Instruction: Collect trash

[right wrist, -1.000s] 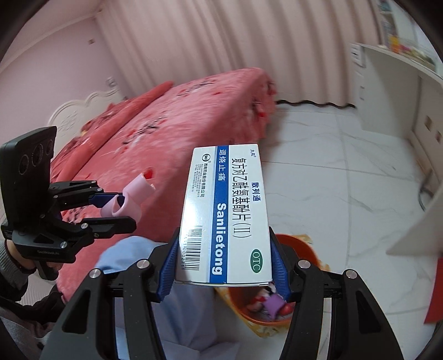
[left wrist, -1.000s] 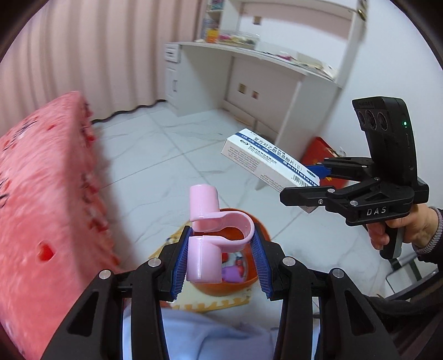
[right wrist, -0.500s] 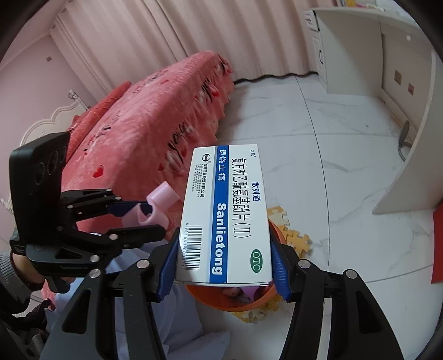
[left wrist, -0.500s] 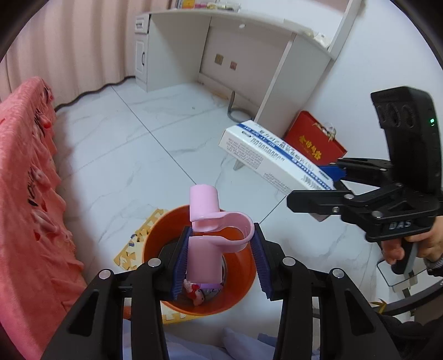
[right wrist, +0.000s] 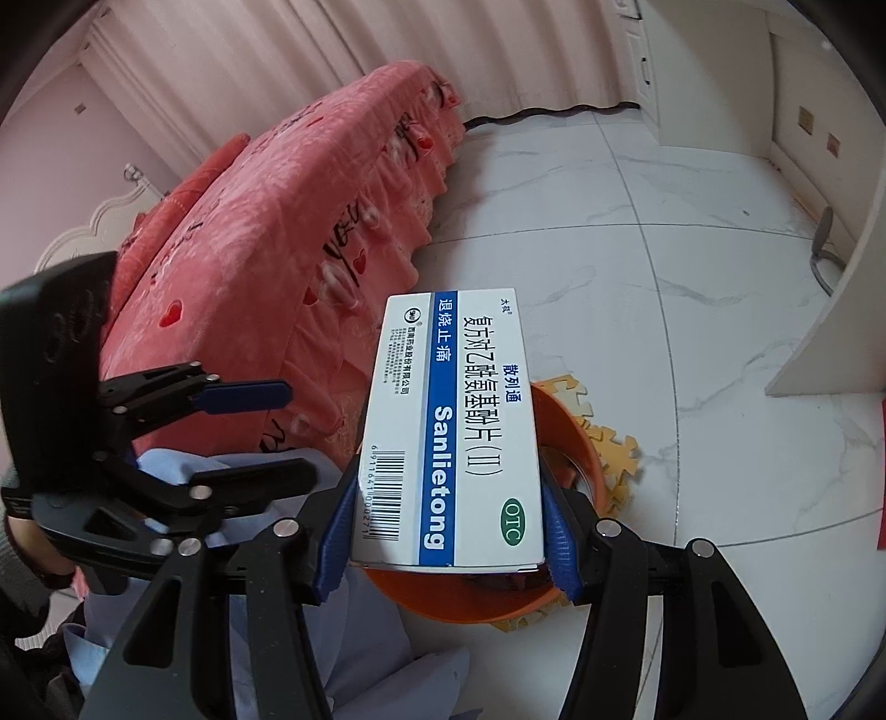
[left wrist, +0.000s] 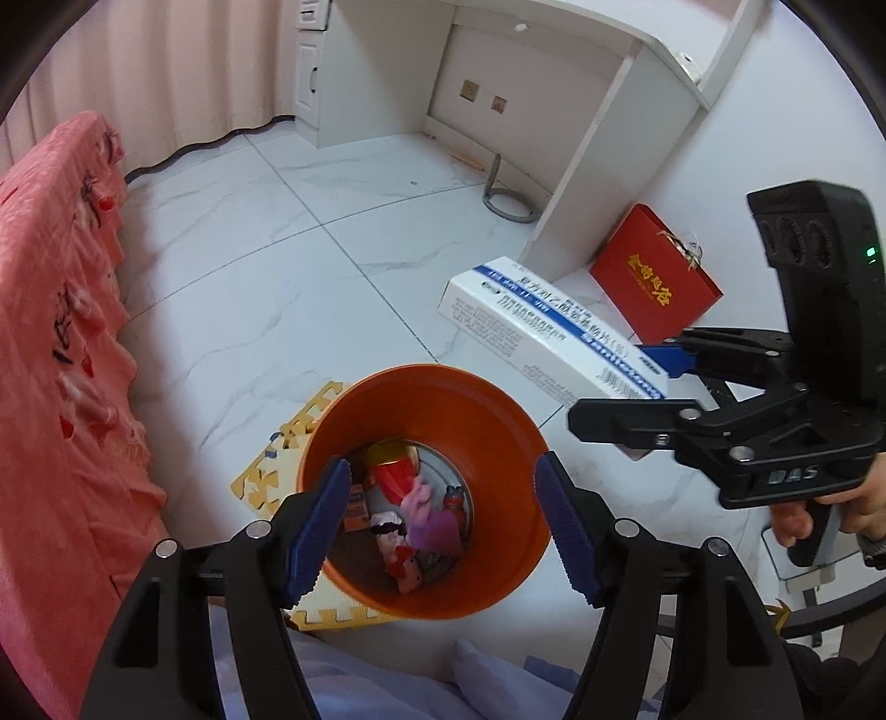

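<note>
Directly below, the left gripper (left wrist: 443,523) hangs over the orange bin (left wrist: 498,554) of trash, its jaws opening with nothing between them. Further right, the right gripper (right wrist: 446,534) pinches the white medicine box (right wrist: 448,432) above the bin's rim.

Place: a bedroom in a home.
Bed: a bed (right wrist: 288,232) under a coral-pink cover printed with hearts, with a white carved headboard (right wrist: 91,235) against a pink wall.
Curtains: pale pleated curtains (right wrist: 310,50) hang down to the floor.
Floor: white marble-look tiles (left wrist: 288,266) with thin grey joints.
Table: a white built-in table (left wrist: 581,83) with a drawer unit (left wrist: 313,61) and wall sockets beneath.
Small things: an orange bin (left wrist: 498,443) standing on a yellow foam puzzle mat (left wrist: 277,471), and a red gift bag (left wrist: 653,277) leaning by the table's side panel.
</note>
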`<state>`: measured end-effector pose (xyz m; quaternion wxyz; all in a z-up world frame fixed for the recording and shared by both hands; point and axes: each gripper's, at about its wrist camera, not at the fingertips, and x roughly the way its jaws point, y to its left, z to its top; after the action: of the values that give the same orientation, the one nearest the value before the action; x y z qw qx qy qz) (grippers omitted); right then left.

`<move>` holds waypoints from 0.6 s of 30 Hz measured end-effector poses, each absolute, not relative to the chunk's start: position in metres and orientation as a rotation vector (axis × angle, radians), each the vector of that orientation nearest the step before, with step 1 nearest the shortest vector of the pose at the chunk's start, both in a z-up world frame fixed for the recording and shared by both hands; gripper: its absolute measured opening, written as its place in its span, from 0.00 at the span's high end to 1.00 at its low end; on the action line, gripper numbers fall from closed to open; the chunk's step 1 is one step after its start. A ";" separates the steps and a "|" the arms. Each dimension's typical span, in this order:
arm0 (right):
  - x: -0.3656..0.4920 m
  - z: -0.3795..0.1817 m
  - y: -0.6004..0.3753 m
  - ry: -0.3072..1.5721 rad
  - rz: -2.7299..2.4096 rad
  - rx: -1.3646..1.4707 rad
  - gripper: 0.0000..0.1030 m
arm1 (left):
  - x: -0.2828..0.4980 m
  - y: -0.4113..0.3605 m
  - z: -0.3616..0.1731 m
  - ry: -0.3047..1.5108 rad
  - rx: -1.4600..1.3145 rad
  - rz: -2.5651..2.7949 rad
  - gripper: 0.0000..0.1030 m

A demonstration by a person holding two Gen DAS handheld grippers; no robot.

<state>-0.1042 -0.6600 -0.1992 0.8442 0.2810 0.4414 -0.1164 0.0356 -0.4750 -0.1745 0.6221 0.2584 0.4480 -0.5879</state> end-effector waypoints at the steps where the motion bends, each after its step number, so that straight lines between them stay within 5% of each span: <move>1: -0.100 -0.201 -0.657 0.938 -0.240 0.585 0.44 | 0.037 -0.472 -0.172 1.032 0.587 -1.340 0.32; 8: -0.071 -0.227 -0.643 0.999 -0.215 0.547 0.42 | 0.048 -0.456 -0.171 1.051 0.554 -1.290 0.32; 11: -0.065 -0.240 -0.641 1.037 -0.230 0.537 0.25 | 0.050 -0.456 -0.173 1.063 0.548 -1.277 0.29; 18: -0.074 -0.239 -0.643 1.043 -0.265 0.544 0.25 | 0.049 -0.454 -0.177 1.073 0.552 -1.286 0.28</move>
<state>-0.0739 -0.6428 -0.2392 0.8238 0.2558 0.4903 -0.1248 0.0492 -0.4543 -0.1772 0.6357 0.2416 0.4698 -0.5628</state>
